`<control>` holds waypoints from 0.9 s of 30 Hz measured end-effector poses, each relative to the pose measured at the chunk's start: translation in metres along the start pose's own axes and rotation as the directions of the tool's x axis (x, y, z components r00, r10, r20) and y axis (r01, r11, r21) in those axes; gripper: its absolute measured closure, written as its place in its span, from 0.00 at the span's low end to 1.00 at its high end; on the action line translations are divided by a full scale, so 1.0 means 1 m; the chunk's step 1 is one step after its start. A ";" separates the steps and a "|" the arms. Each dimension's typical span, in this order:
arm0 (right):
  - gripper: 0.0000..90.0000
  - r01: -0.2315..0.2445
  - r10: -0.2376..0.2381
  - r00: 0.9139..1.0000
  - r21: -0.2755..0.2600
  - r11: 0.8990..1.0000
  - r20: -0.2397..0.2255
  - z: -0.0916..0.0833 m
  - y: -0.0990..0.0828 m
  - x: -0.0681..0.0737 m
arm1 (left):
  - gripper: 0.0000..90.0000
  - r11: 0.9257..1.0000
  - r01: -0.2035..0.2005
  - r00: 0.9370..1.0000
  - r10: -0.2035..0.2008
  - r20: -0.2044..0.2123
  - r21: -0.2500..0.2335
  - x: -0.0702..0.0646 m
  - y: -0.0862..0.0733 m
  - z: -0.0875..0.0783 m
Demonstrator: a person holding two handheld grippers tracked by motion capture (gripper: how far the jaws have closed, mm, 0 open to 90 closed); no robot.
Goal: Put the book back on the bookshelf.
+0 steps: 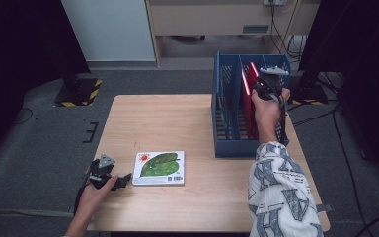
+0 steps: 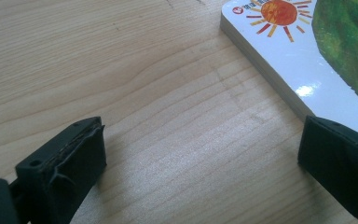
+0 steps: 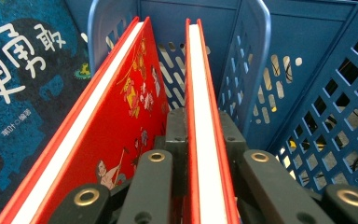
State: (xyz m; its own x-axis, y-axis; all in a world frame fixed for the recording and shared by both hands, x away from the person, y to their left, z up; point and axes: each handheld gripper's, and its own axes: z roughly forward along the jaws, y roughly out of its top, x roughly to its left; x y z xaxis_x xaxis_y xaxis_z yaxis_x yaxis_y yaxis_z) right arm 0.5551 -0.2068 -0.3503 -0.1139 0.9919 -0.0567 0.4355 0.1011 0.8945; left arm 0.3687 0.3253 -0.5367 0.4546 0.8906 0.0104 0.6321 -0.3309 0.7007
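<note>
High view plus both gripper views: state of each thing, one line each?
right gripper: shut on the red book, inside the rack.
red book: upright on edge, clamped between the jaws.
second red book: leaning in the same rack.
blue rack: upright on the table.
leaf-cover book: flat on the table, closed.
left gripper: open, low over the table, beside the leaf-cover book.

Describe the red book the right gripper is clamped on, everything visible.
The red book is a thin hardback with glossy red covers and a white page block, standing on edge in the blue file rack, upper edge toward the camera. The right gripper is shut on it, one jaw on each cover. A second red book, with cartoon figures on its cover, leans away to its left in the right gripper view. A perforated blue divider stands close on its right; contact there is unclear.
</note>
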 end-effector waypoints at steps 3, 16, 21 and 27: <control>0.88 -0.002 0.002 1.000 -0.002 1.000 -0.001 0.000 0.000 -0.001 | 0.00 1.000 0.002 1.000 -0.002 0.000 0.000 0.000 0.000 0.000; 0.85 -0.005 0.006 0.999 0.009 1.000 -0.036 -0.003 -0.005 -0.002 | 0.00 1.000 0.002 1.000 -0.002 0.000 0.002 0.000 0.000 0.000; 0.82 -0.001 0.001 0.999 0.004 1.000 -0.048 -0.006 -0.006 -0.001 | 0.00 1.000 0.003 1.000 -0.003 0.001 0.002 0.000 0.000 0.000; 0.81 0.001 -0.001 0.998 -0.010 1.000 -0.060 -0.012 -0.004 0.001 | 0.00 1.000 0.001 1.000 -0.001 0.002 0.003 0.000 0.000 0.000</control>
State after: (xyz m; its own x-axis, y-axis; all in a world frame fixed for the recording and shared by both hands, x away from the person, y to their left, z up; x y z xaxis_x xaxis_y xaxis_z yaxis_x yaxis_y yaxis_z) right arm 0.5426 -0.2076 -0.3490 -0.1675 0.9854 -0.0314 0.4268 0.1012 0.8987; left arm 0.3688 0.3249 -0.5366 0.4550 0.8905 0.0079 0.6346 -0.3304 0.6987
